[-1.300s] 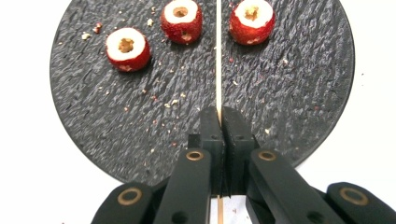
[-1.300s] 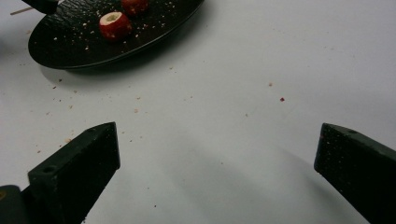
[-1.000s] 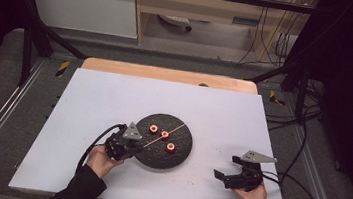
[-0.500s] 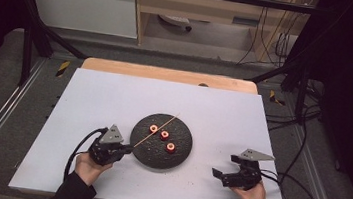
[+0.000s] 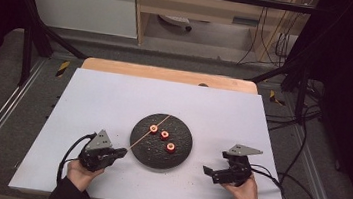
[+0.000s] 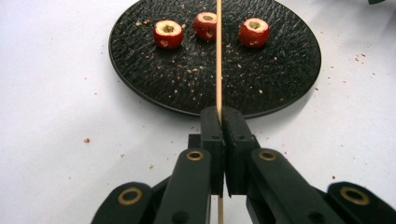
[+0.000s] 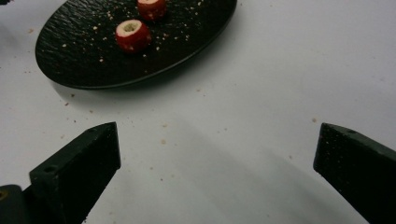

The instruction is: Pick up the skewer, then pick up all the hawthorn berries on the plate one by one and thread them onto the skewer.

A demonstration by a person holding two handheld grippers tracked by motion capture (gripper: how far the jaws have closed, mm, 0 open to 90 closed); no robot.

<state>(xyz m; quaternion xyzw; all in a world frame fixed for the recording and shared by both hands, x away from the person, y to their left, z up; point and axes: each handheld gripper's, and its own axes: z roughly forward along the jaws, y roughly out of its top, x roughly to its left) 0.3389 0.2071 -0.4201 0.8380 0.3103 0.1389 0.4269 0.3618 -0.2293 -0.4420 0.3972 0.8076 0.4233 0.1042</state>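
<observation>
On the table: a round black plate [image 5: 161, 141] sits on the white table [image 5: 114, 97], and all places below are told from it.
Fruit pieces: three small red cored pieces [image 6: 208, 25] lie in a row on the plate's top, with crumbs scattered around them.
Skewer: a thin wooden skewer [image 6: 218, 56] runs from the plate's near-left rim across its top, past the fruit pieces.
Left gripper: left gripper [image 6: 219, 122] sits just off the plate's left rim, jaws closed tight on the skewer's near end.
Right gripper: right gripper [image 7: 217, 154] rests off the plate's right rim, jaws wide apart and empty.
Handling: the skewer looks light, stiff yet easy to snap; a hold near its end lets the tip swing, so a grip nearer the middle would likely steady it.
Fruit handling: likely soft and bruisable; take gently by the sides.
</observation>
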